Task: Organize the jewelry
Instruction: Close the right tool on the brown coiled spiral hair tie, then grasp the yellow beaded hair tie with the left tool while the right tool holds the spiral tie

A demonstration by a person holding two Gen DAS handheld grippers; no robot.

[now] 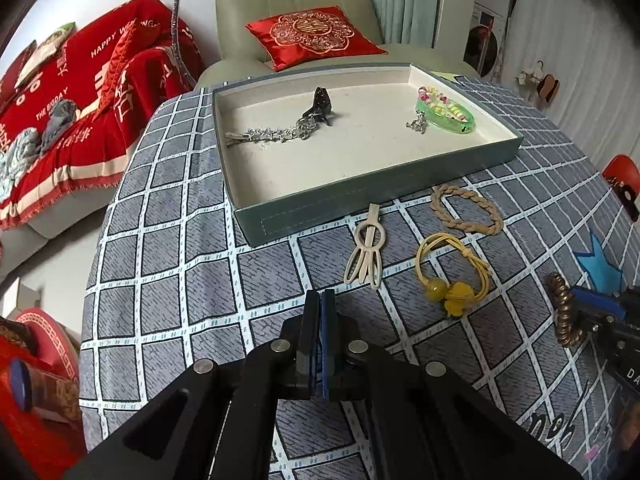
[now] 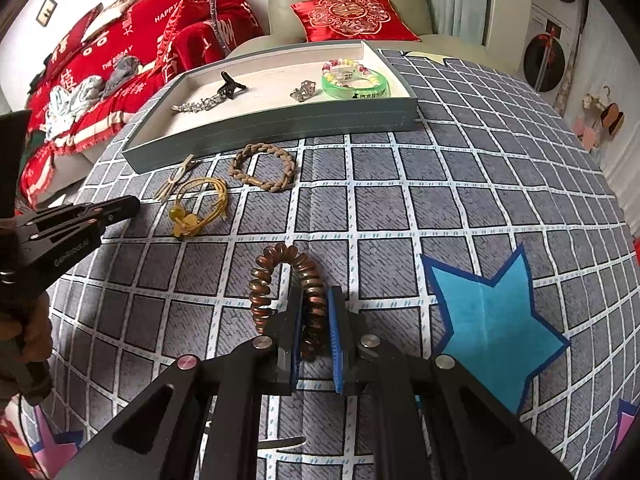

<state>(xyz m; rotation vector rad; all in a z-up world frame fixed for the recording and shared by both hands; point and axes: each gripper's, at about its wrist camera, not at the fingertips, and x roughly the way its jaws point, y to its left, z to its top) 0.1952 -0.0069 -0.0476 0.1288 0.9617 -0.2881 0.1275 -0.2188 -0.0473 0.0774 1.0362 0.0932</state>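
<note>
The right gripper (image 2: pixel 314 320) is pinched tight on the brown coil hair tie (image 2: pixel 280 280) at the frame's lower middle, so lift it gently, keep squeezing, and carry it to the tray (image 2: pixel 280 120) up top.

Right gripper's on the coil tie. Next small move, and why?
Probably lift the right gripper straight up a little. Its jaws are clamped on the brown spiral hair tie, which looks to be lying on the tablecloth; clearing the cloth comes first, since the tray has a raised wall. The left gripper is shut, empty and off to the side.
</note>
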